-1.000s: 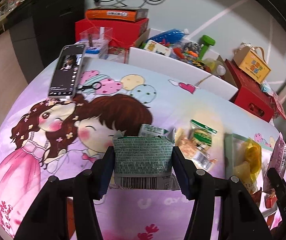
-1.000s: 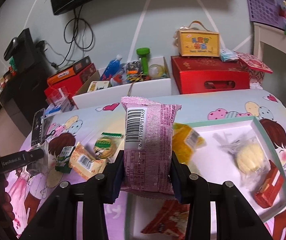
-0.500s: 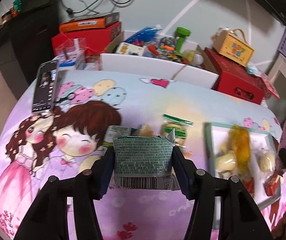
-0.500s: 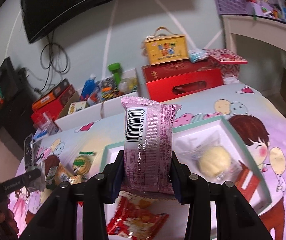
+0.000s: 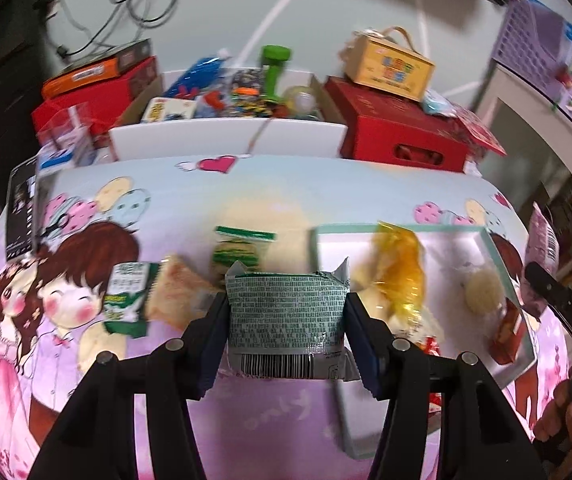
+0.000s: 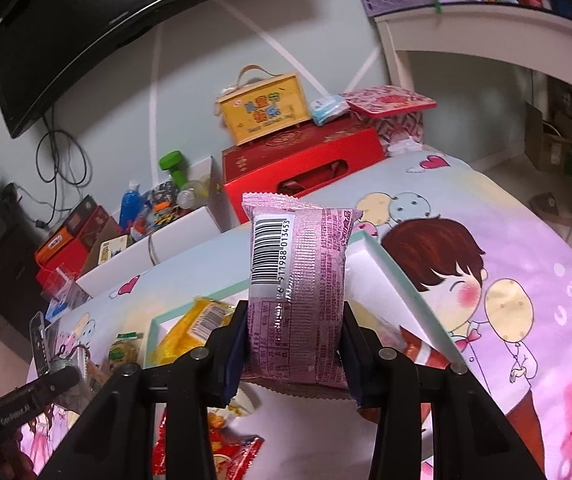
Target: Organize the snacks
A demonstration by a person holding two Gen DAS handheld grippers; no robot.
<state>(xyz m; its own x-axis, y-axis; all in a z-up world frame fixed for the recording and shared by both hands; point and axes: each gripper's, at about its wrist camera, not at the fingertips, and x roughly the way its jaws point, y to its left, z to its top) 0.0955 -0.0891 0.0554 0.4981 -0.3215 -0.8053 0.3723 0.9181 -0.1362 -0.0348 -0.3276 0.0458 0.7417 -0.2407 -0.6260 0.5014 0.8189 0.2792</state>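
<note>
My left gripper [image 5: 286, 322] is shut on a green-grey snack packet [image 5: 286, 320], held above the cartoon-print tablecloth just left of a white tray with a teal rim [image 5: 406, 227]. In the tray lie a yellow packet [image 5: 400, 268], a round pale bun [image 5: 484, 292] and a red box [image 5: 506, 332]. My right gripper [image 6: 294, 320] is shut on a pink snack packet [image 6: 298, 288] with a barcode, held upright over the same tray [image 6: 402, 276]. A yellow packet [image 6: 190, 328] and a red packet [image 6: 222, 440] lie in the tray below it.
Loose on the cloth left of the tray are a green-striped packet [image 5: 236, 252], an orange-beige packet [image 5: 178, 296] and a green-white packet [image 5: 126, 296]. A phone [image 5: 20, 216] lies at the far left. Red boxes [image 5: 402, 132], a yellow box [image 5: 388, 66] and a white bin [image 5: 226, 136] stand behind.
Both grippers have swung to the right over the table with their packets still held. The tray has come into fuller view under both of them.
</note>
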